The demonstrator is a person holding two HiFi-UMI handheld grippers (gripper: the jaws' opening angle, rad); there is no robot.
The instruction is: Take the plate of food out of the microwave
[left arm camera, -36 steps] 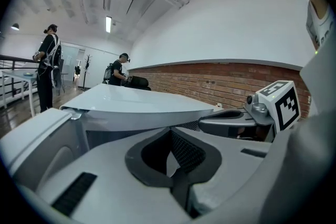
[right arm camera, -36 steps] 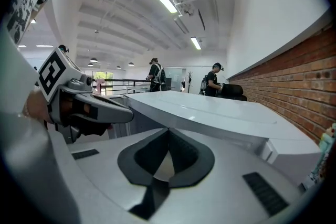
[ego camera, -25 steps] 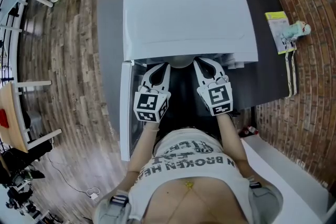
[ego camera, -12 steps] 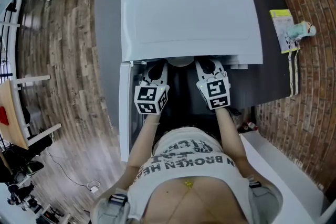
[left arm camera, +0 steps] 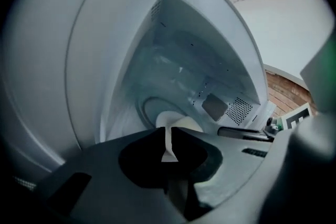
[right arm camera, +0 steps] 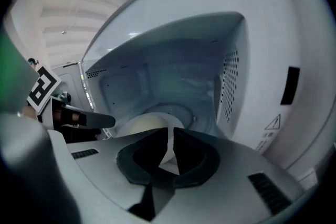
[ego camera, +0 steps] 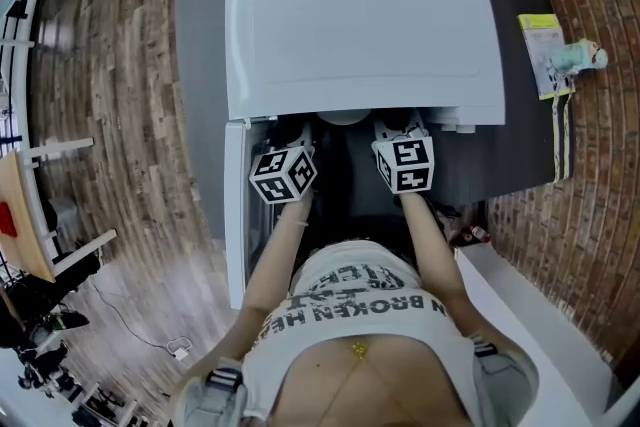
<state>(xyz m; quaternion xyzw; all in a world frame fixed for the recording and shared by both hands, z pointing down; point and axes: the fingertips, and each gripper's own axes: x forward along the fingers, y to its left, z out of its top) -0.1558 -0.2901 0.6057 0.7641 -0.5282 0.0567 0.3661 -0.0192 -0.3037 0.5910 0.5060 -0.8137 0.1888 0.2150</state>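
Fingers (left arm camera: pixel 142 155) of left gripper (left arm camera: pixel 169 136): closed together, nothing between them. Right gripper (right arm camera: pixel 170 139): likewise closed and empty. Change noted: both grippers have sunk lower before the open microwave (ego camera: pixel 360 35) and rolled a little (marker cubes sit at a different tilt than a second ago), and now aim into the cavity. Approach under way, no grip yet. Plate (right arm camera: pixel 144 124): pale, round, resting on the cavity floor just beyond both tips. Its food is possibly covered and hard to make out.
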